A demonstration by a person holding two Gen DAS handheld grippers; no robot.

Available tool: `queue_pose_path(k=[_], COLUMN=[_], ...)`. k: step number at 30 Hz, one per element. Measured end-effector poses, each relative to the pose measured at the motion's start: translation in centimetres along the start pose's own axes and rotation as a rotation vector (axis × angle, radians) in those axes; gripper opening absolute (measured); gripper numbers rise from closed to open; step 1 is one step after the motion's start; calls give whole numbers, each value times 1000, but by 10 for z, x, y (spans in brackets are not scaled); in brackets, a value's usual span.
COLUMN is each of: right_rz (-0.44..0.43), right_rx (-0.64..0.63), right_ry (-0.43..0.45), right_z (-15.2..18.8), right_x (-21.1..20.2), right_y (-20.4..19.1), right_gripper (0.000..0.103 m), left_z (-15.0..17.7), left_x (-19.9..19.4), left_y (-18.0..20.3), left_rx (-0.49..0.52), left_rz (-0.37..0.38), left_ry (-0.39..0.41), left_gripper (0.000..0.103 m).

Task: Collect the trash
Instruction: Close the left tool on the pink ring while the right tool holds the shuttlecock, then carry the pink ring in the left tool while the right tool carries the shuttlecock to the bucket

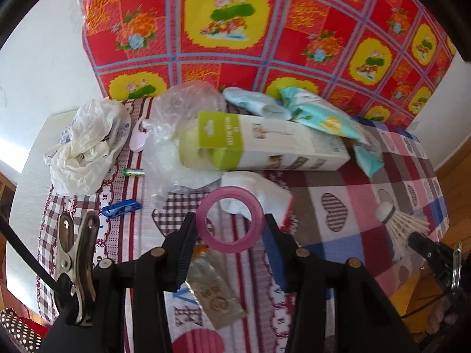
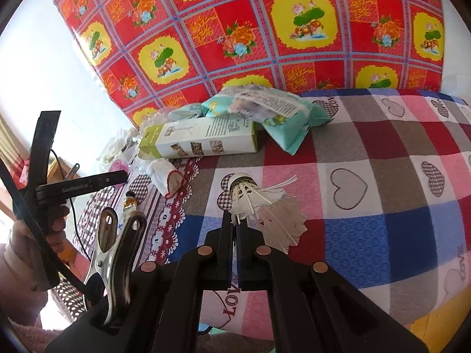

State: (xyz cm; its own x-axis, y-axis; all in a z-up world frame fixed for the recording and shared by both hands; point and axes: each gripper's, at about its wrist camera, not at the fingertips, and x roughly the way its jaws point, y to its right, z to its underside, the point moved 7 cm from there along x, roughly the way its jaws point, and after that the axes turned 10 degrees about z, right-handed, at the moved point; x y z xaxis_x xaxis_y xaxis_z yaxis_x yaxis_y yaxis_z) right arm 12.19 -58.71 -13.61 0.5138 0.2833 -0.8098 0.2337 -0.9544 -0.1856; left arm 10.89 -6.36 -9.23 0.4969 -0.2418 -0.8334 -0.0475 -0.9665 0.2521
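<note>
Shuttlecock (image 2: 259, 203), frayed white feathers, is pinched by my right gripper (image 2: 234, 229), angled down over the checked cloth (image 2: 382, 176). My left gripper (image 1: 231, 229) clamps a pink ring (image 1: 229, 219) beside it.

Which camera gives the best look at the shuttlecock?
The right wrist view: the shuttlecock sits mid-frame, its feathers pinched in the shut right tongs. The left wrist view shows it small near the right edge.

A table under a checked heart-print cloth (image 1: 338, 194) carries a carton (image 1: 265, 147), crumpled bags (image 1: 85, 150), a battery (image 1: 133, 172), and a blue clothespin (image 1: 122, 208).
</note>
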Motion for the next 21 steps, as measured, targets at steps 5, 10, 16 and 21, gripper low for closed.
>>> queue_pose_path(k=[5,10,16,21], right_rz=[-2,7,17,34], right_rx=[0,-3,1,17], right_ry=[24,50,81,104], right_z=[-4,-5,-1,5], right_x=[-13,-31,-56,-76], right_y=[12,27,50,76], right_gripper=[3,3,3,2], left_z=[2,7,16,24], left_x=[-7,-12,-13,-12], left_y=[27,58,99,135], left_rx=[30,43,65,92], left_rz=[-8,-1,6,13], left_ry=[6,4,2,-3], left_gripper=[47,47,47,47])
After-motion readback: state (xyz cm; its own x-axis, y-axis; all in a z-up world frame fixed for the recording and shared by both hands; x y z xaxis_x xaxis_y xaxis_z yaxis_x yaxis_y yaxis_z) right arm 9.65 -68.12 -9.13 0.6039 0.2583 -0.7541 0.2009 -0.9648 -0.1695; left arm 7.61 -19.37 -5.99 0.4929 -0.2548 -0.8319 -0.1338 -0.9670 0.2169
